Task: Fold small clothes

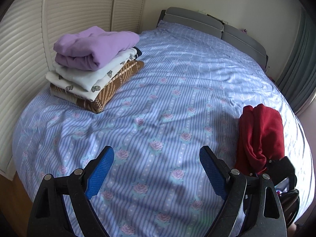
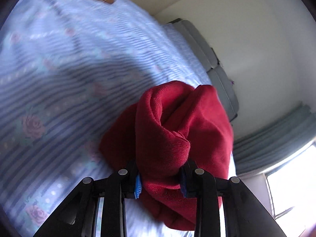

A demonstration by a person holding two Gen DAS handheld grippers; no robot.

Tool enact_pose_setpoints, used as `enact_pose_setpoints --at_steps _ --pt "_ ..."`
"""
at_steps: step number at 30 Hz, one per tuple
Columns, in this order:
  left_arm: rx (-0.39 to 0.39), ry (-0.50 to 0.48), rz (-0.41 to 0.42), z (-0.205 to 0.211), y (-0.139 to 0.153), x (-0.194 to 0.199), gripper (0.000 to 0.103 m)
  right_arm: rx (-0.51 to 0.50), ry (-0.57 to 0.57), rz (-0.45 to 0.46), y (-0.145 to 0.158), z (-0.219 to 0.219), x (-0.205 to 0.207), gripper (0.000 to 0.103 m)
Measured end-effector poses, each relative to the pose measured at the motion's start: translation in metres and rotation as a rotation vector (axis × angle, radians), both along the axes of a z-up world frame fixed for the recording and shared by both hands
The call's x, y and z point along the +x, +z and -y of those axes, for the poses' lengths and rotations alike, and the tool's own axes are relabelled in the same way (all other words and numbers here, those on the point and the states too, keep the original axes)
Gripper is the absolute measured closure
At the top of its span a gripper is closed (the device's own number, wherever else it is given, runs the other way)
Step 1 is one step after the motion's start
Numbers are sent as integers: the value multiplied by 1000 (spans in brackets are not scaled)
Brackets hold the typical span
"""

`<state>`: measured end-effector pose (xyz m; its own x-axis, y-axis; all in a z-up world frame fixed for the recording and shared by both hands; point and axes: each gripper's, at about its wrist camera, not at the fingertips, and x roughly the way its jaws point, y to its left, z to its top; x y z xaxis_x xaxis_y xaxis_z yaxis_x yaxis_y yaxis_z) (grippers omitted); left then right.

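My right gripper (image 2: 161, 181) is shut on a bunched dark red garment (image 2: 177, 126) and holds it up above the bed; the same red garment (image 1: 260, 134) and right gripper (image 1: 276, 167) show at the right of the left wrist view. My left gripper (image 1: 157, 158) is open and empty, its blue pads spread wide over the striped floral bedsheet (image 1: 158, 98). A stack of folded clothes sits at the bed's far left: a purple top (image 1: 94, 47) on a white printed piece (image 1: 86, 77) on a brown patterned one (image 1: 110, 86).
Cream louvred doors (image 1: 29, 49) stand to the left of the bed. A grey headboard (image 1: 217, 25) is at the far end, with grey curtains (image 1: 296, 63) and a bright window (image 2: 292, 191) to the right. The bed edge drops off at the lower left.
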<state>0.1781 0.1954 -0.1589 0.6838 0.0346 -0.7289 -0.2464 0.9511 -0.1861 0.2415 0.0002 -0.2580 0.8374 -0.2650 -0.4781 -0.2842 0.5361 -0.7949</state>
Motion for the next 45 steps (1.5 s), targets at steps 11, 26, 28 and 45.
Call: enact_pose_setpoints --at_steps 11,26,28,45 --pt "-15 -31 38 4 17 2 14 76 -27 44 25 4 -10 48" --pt "-22 -362 152 125 60 23 16 539 -138 77 88 97 -37 45" --pt "-24 -428 166 151 63 29 24 604 -179 68 84 116 -35 45" --pt "-3 -605 -35 234 -3 94 79 929 -264 -54 36 190 -15 45"
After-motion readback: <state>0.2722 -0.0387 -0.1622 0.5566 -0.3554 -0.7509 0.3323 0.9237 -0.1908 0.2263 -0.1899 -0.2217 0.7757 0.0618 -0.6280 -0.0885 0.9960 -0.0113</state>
